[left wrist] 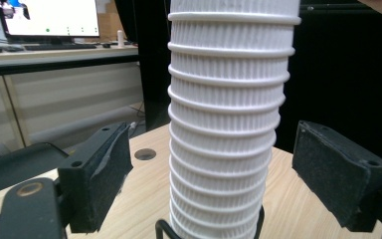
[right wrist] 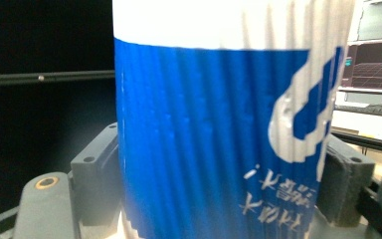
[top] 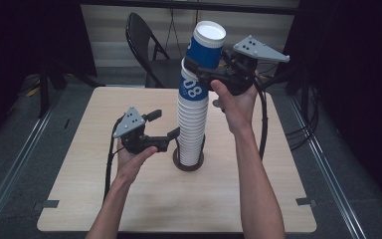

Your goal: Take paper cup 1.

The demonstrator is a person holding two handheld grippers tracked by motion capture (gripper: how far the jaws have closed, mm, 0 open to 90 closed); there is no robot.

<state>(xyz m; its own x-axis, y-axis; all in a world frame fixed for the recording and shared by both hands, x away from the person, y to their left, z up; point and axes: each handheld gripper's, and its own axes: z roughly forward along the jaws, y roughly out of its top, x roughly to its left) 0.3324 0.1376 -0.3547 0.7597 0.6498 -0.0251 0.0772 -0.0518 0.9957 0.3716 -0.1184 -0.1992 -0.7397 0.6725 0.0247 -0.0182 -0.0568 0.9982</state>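
A pale wooden bench (top: pixel 104 199) carries a tall stack of white ribbed paper cups (top: pixel 193 124) in a black wire ring at its middle. The blue-and-white ribbed paper cup (top: pixel 205 47) tilts atop the stack, clamped by the right hand-held gripper (top: pixel 199 69). The left hand-held gripper (top: pixel 166 130), jaws apart, flanks the stack's lower part without touching.

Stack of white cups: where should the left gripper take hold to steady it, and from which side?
Low on the stack of white cups, just above the black ring base, coming level from the person's left. The stack stands upright and round, and the left gripper has open jaws on either side of it. The right gripper grips the blue cup on top.
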